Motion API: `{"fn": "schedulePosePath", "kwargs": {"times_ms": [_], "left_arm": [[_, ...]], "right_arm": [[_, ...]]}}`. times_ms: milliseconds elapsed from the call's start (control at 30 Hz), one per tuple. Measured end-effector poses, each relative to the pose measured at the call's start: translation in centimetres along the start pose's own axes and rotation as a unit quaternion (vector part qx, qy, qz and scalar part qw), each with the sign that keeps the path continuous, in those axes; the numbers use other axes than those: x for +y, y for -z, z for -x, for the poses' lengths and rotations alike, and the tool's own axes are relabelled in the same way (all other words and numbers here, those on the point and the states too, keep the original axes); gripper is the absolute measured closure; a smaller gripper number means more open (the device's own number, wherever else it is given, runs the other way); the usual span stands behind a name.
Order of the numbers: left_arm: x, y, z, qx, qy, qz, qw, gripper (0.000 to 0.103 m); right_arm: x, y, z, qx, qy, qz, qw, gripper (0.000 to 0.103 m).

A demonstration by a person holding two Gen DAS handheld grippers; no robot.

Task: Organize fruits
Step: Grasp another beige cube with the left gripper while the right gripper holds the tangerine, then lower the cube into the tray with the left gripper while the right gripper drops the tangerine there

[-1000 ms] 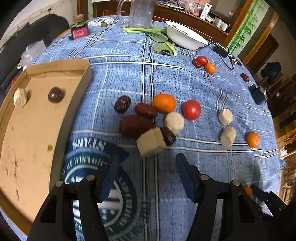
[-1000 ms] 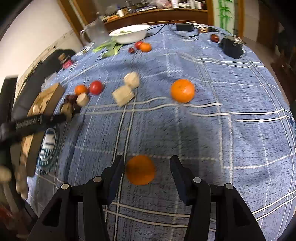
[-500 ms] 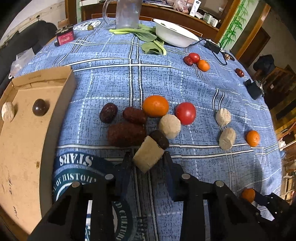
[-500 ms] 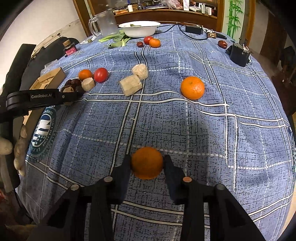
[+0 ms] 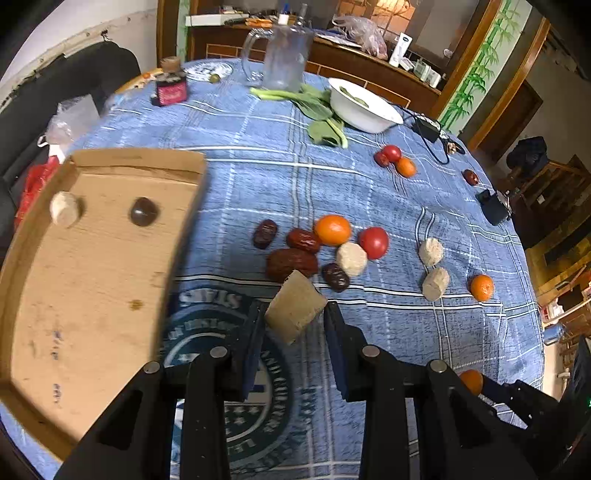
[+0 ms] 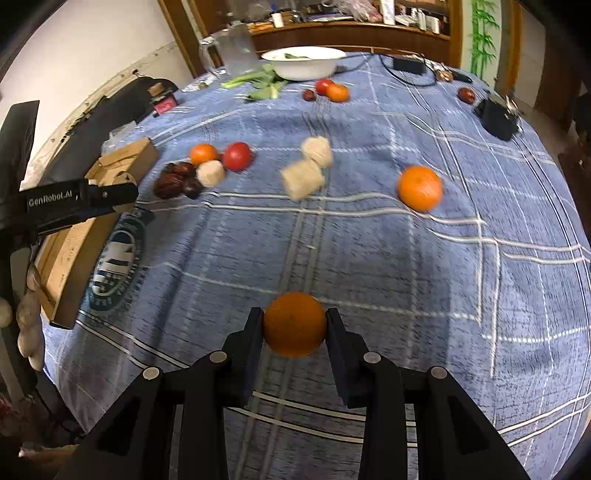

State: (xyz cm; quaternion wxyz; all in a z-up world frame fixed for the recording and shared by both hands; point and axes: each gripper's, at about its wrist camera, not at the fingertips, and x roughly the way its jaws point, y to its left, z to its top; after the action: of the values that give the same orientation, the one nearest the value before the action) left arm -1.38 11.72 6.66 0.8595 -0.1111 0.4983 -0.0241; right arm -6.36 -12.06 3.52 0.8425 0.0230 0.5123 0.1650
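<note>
Right wrist: blurred blue plaid tablecloth (image 6: 369, 240), probably wooden sideboard (image 6: 351, 26) behind.

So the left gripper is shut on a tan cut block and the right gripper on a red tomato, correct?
Not quite. The right gripper is shut on a round orange tangerine, as the right wrist view shows. The left gripper does hold the tan cut block.

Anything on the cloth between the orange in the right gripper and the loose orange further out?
Nothing: in the right wrist view only bare blue checked tablecloth lies between the held orange and the loose orange.
</note>
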Motion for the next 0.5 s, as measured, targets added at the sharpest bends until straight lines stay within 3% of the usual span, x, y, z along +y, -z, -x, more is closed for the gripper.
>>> {"fn": "schedulePosePath", "kwargs": {"times_ms": [233,500], "left_arm": [[4.6,-0.2,2.7,-0.020,-0.022,0.029,0.9991,0.071],[12.3,-0.6,5.0,-0.036,-0.055,0.080,0.9946,0.071]], "right_arm": [[4.4,-1.8,-0.3,-0.008,-0.029,0.039,0.999,0.067],[12.9,-5.5,-1.8,-0.005,-0.095,0.103,0.990,0.067]]}}
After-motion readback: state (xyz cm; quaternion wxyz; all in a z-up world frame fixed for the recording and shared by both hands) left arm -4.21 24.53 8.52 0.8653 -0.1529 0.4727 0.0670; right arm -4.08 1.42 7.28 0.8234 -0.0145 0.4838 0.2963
